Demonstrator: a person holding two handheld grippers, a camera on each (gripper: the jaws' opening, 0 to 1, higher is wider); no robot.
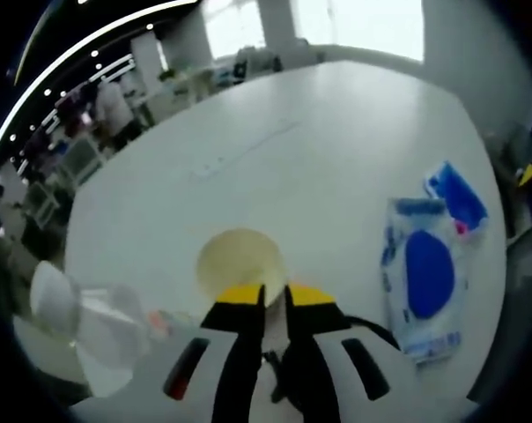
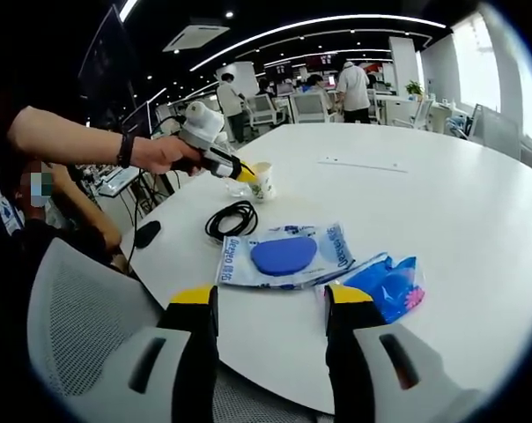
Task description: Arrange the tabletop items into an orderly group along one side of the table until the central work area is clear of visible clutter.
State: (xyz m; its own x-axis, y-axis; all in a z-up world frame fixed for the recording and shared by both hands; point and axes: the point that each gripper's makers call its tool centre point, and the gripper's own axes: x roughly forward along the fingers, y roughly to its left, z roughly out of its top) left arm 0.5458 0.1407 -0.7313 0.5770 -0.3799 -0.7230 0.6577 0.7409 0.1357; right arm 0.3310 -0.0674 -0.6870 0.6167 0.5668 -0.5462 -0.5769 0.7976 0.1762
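A paper cup (image 1: 240,263) with a pale inside stands near the table edge, and my left gripper (image 1: 273,296) is shut on its near rim. From the right gripper view, a hand holds that left gripper (image 2: 233,167) against the cup (image 2: 262,181). My right gripper (image 2: 271,304) hangs open over the table's near edge, holding nothing. In front of it lie a clear packet with a blue disc (image 2: 284,256) and a blue packet (image 2: 387,286). The same two packets (image 1: 424,273) (image 1: 460,196) lie to the right of the cup in the left gripper view.
A coiled black cable (image 2: 231,218) lies between the cup and the packets. A clear plastic item (image 1: 107,326) sits left of the cup. A small black object (image 2: 147,234) rests at the table edge. A grey mesh chair (image 2: 81,326) stands close by. The white round table (image 2: 442,194) stretches far.
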